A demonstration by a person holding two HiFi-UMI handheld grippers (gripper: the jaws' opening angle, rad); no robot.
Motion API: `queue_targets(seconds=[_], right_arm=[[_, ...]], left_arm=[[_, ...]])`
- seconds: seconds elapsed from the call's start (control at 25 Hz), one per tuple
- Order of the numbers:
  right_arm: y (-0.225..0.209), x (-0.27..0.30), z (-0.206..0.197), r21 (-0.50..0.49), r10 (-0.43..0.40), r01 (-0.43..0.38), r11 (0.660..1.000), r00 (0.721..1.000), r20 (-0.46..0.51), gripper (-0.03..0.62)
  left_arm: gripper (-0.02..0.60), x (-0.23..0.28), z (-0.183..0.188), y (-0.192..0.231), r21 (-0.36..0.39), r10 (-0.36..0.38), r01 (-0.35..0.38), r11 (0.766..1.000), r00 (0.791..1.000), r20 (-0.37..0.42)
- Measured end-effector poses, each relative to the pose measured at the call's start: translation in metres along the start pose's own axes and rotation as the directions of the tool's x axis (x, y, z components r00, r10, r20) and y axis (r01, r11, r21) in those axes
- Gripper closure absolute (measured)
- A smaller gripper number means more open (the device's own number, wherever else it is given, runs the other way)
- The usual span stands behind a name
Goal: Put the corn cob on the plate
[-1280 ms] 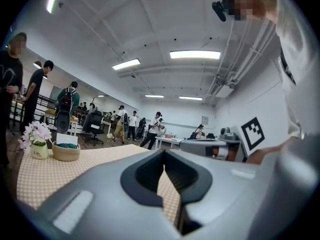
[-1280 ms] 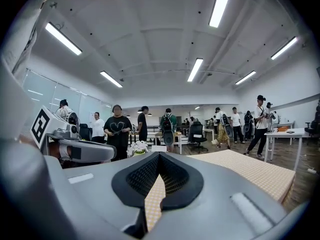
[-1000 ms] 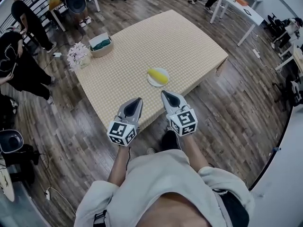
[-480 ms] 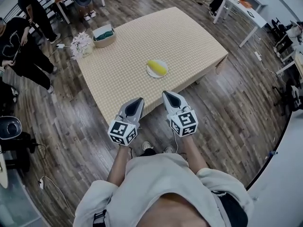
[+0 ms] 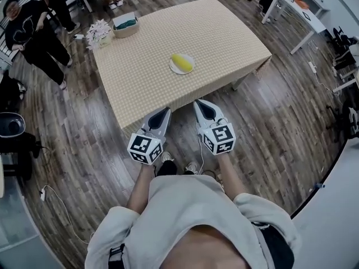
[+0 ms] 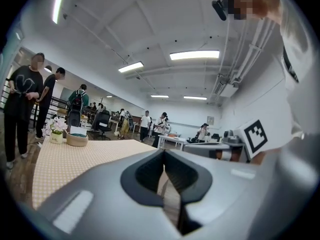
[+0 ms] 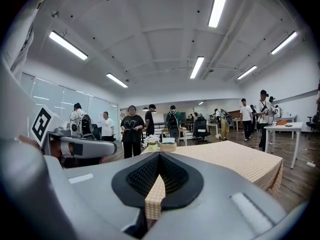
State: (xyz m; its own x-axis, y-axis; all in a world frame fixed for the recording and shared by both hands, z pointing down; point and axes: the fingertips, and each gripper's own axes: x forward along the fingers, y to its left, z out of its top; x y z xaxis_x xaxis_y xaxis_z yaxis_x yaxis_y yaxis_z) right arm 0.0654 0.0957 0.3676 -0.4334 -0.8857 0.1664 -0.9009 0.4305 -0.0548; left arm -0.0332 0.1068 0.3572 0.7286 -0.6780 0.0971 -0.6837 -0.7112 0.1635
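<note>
Corn cob (image 5: pixel 182 61), yellow, lies on round white plate (image 5: pixel 172 68); task looks done. Left gripper (image 5: pixel 165 110) and right gripper (image 5: pixel 199 102) closed, empty: hold both clear.

The desk (image 5: pixel 213 35) has a cloth of small beige and cream checks. In the desk's middle, the corn cob (image 5: pixel 182 61) is yellow and the plate (image 5: pixel 174 69) is white. Near the desk's front edge, the left gripper (image 5: pixel 166 110) and the right gripper (image 5: pixel 197 102) are grey, with black-and-white marker squares. The floor (image 5: pixel 280 105) around the desk is dark brown wood.
</note>
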Motion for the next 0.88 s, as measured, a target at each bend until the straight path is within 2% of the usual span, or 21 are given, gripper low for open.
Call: queue_targets(seconds=[0.2,0.88], right_arm=[[0.000,-0.020,-0.007,0.004,0.018,-0.018,1.000,1.000,0.004,0.597],[0.005,-0.042,-0.002,-0.022,0.045,-0.043,0.999,0.997,0.063,0.597]], left_arm=[[0.574,-0.007,-0.007,-0.025,0.015,0.012,-0.012,1.000,1.000,-0.008],[0.574,-0.014,0.002,-0.052,0.071,0.025,-0.028,0.997,0.999,0.041]])
